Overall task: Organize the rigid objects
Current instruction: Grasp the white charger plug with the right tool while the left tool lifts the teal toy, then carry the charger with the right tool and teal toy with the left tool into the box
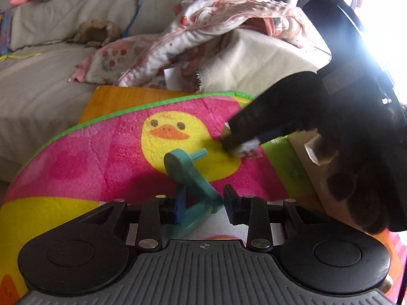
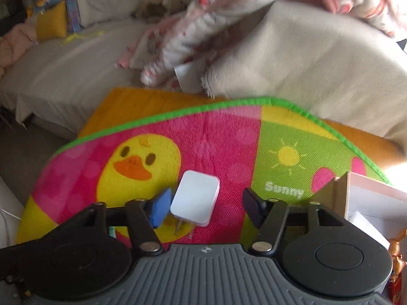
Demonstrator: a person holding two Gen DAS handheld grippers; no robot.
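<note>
Sorting is only beginning on the duck-print mat (image 2: pixel 223 139): the left gripper (image 1: pixel 203 202) is clasping a teal plastic crank (image 1: pixel 189 175), the right gripper (image 2: pixel 203 209) is bracketing, unclenched, a white plug adapter (image 2: pixel 194 198), the box (image 2: pixel 376 198) waiting alongside.
</note>
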